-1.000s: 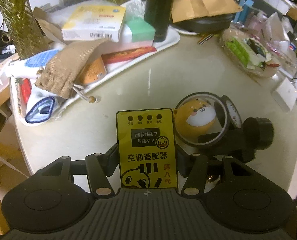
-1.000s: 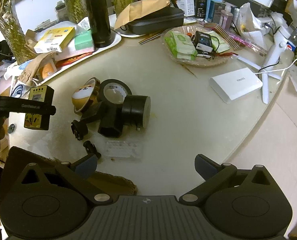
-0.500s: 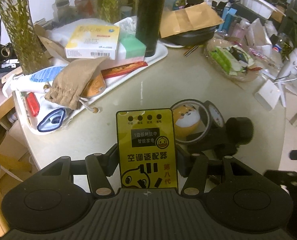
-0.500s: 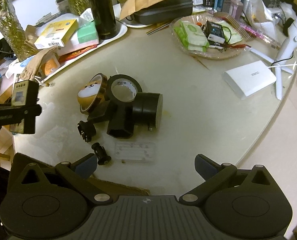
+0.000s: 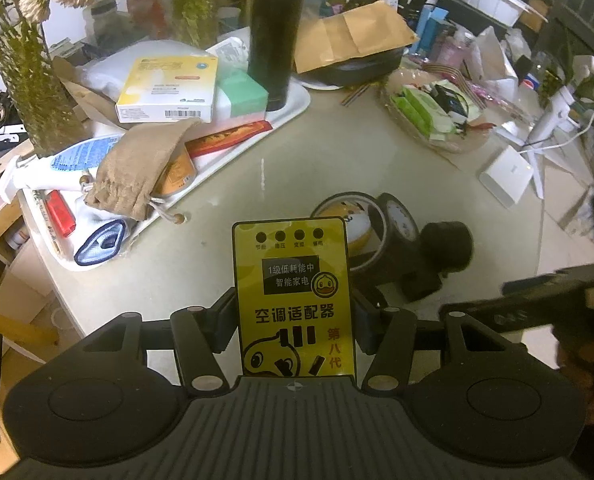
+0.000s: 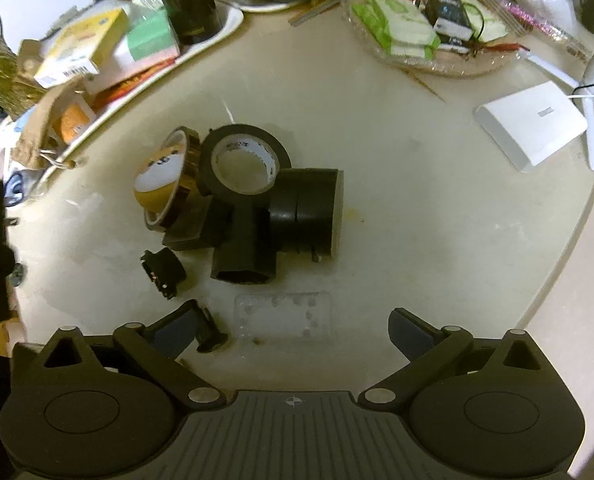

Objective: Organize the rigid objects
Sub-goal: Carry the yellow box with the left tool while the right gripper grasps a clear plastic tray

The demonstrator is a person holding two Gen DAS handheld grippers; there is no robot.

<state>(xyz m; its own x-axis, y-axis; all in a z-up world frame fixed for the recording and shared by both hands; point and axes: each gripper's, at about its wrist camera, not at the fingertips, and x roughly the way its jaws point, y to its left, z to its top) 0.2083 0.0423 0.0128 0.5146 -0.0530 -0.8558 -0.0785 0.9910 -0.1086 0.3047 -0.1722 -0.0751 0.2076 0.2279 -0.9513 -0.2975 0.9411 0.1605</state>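
Yellow "空调适配器" adapter point(image 5: 293, 300), duck logo

A black thermos point(image 5: 276, 32) is stood on a white tray point(image 5: 297, 106) far ahead of the claw and to its left. A yellow-and-white box point(image 5: 169, 90) and a green box point(image 5: 243, 94) are stacked on that tray, with a burlap pouch point(image 5: 141, 172) draped nearer its front. Ahead and to the right, a clear dish of packets point(image 6: 429, 24) is seen, and a white flat box point(image 6: 531, 124) is laid nearer, by the table point(image 6: 397, 200) edge. Vases of dried stems point(image 5: 25, 80) are placed at far left.
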